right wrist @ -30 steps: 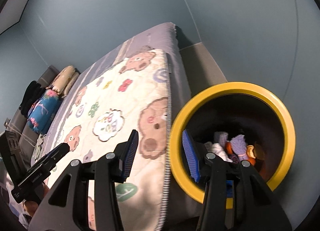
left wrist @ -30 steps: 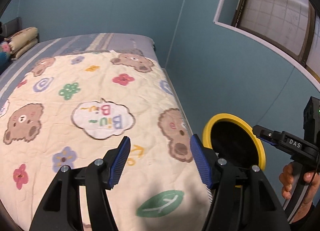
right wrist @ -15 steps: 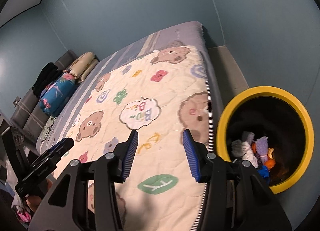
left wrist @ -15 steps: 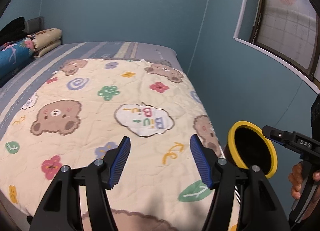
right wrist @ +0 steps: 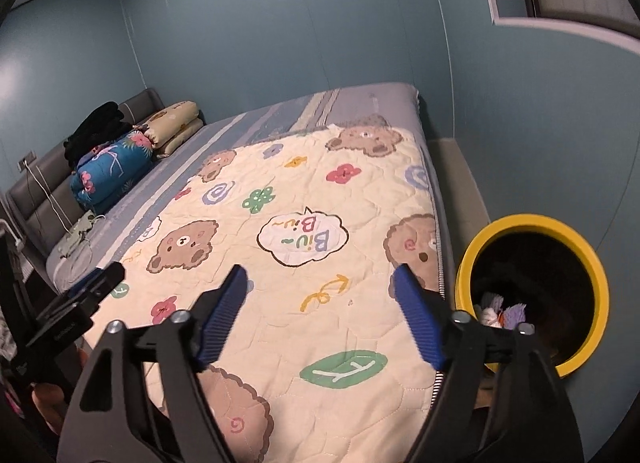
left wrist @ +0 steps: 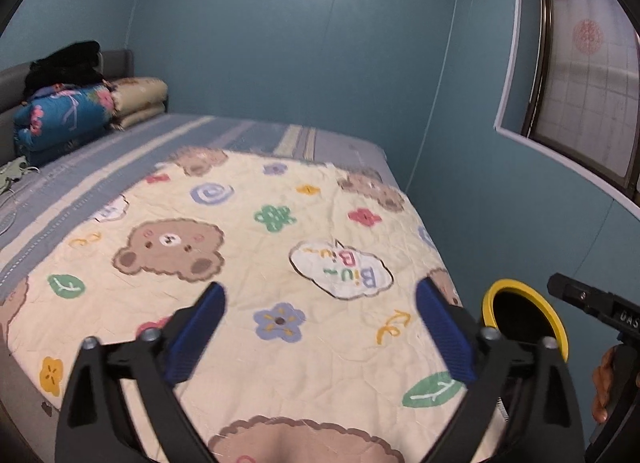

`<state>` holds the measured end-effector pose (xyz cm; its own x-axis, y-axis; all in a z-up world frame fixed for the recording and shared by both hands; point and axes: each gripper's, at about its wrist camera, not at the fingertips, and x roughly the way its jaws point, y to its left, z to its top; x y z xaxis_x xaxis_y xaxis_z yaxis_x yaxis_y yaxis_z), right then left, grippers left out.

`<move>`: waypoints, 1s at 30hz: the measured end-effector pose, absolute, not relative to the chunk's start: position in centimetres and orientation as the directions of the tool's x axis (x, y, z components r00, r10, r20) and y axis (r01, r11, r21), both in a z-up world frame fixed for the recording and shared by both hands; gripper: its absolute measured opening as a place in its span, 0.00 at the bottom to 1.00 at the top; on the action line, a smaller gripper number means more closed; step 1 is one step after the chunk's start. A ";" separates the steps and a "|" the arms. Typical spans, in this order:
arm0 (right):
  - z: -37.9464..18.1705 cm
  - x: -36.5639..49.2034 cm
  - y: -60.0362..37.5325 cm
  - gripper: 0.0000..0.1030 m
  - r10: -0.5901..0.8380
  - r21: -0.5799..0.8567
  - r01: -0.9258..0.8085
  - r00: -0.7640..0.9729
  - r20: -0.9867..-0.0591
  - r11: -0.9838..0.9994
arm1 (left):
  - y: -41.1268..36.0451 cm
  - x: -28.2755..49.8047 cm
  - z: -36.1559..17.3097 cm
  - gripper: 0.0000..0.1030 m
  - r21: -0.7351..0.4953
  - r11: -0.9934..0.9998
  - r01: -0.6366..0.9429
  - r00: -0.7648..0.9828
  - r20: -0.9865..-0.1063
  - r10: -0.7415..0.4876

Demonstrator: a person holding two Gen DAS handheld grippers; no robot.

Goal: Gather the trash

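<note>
A yellow-rimmed trash bin (right wrist: 532, 283) stands on the floor at the bed's right side, with several small scraps (right wrist: 502, 311) inside. It also shows in the left wrist view (left wrist: 524, 315). My left gripper (left wrist: 320, 323) is open and empty above the cream bear-print quilt (left wrist: 260, 263). My right gripper (right wrist: 320, 311) is open and empty above the same quilt (right wrist: 300, 223), left of the bin. No loose trash shows on the quilt.
Folded blankets and dark clothes (right wrist: 116, 151) are stacked at the grey headboard. A cable and small green item (right wrist: 78, 235) lie on the striped sheet. Blue walls close in behind and right; a window (left wrist: 588, 75) is upper right.
Both grippers have pulled back and up from the bin, so more of the bed shows. The bin has shrunk toward the right edge. Both jaws stay open.
</note>
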<state>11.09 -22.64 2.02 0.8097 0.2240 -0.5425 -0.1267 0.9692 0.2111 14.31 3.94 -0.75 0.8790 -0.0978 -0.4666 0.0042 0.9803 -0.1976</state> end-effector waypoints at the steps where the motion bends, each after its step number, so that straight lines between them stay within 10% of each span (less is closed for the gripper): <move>1: 2.1 10.6 -22.5 0.75 0.212 0.203 -0.119 0.821 -0.530 0.972 | 4.2 13.9 -0.6 0.92 -0.198 0.980 0.000 0.886 -0.455 -0.092; 5: 2.8 8.4 -22.2 0.92 0.178 0.190 -0.103 0.884 -0.432 0.976 | 4.9 12.4 -0.4 0.92 -0.201 0.979 -0.015 0.912 -0.404 -0.069; 30: 0.4 1.2 -21.4 0.92 0.004 0.116 0.026 0.967 -0.255 0.993 | 1.8 2.6 1.2 0.92 -0.099 0.995 0.021 0.975 -0.220 -0.042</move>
